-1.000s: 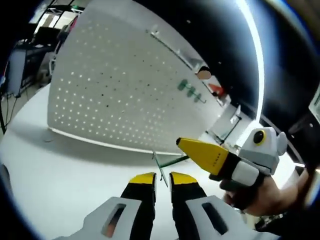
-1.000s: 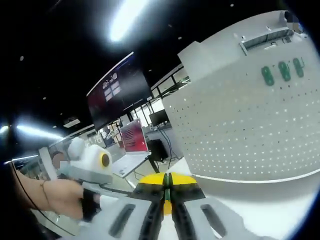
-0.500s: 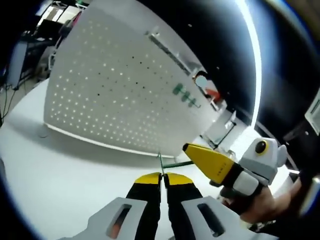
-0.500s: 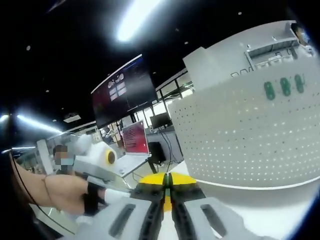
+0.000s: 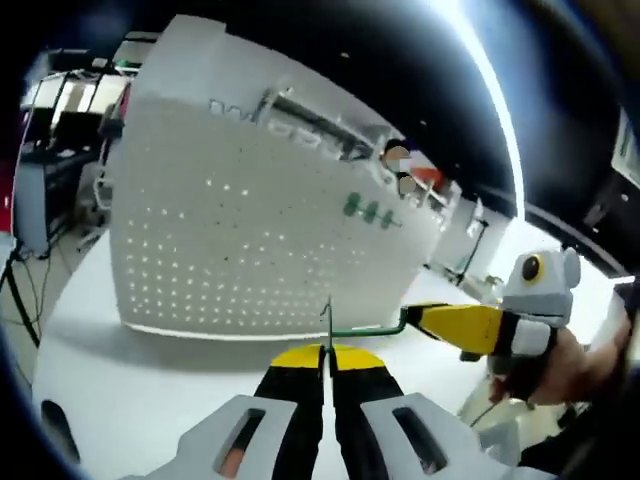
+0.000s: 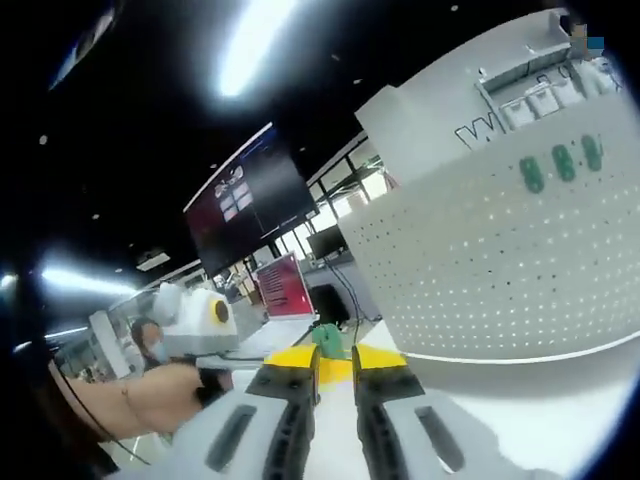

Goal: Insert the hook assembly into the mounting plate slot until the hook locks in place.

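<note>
A white perforated mounting panel (image 5: 250,230) stands upright on the white table (image 5: 110,390); in the right gripper view it (image 6: 500,250) rises at the right. Three green pieces (image 5: 368,210) sit in a row high on it (image 6: 560,165). My left gripper (image 5: 325,352) is shut on a thin green wire hook (image 5: 345,328), whose rod runs right to the yellow tips of my right gripper (image 5: 412,318). In its own view my right gripper (image 6: 333,358) stands open, with a green end of the hook (image 6: 328,340) in the gap just beyond the tips.
A hand (image 6: 135,395) holds the other gripper at the lower left of the right gripper view. Behind it are a dark wall screen (image 6: 250,195) and a red laptop screen (image 6: 282,285). Desks and cables (image 5: 30,210) lie left of the table's edge.
My right gripper's jaws have parted from shut to open. The left gripper, open a second ago, has shut on the hook and stays so. Both views have shifted with the hands.
</note>
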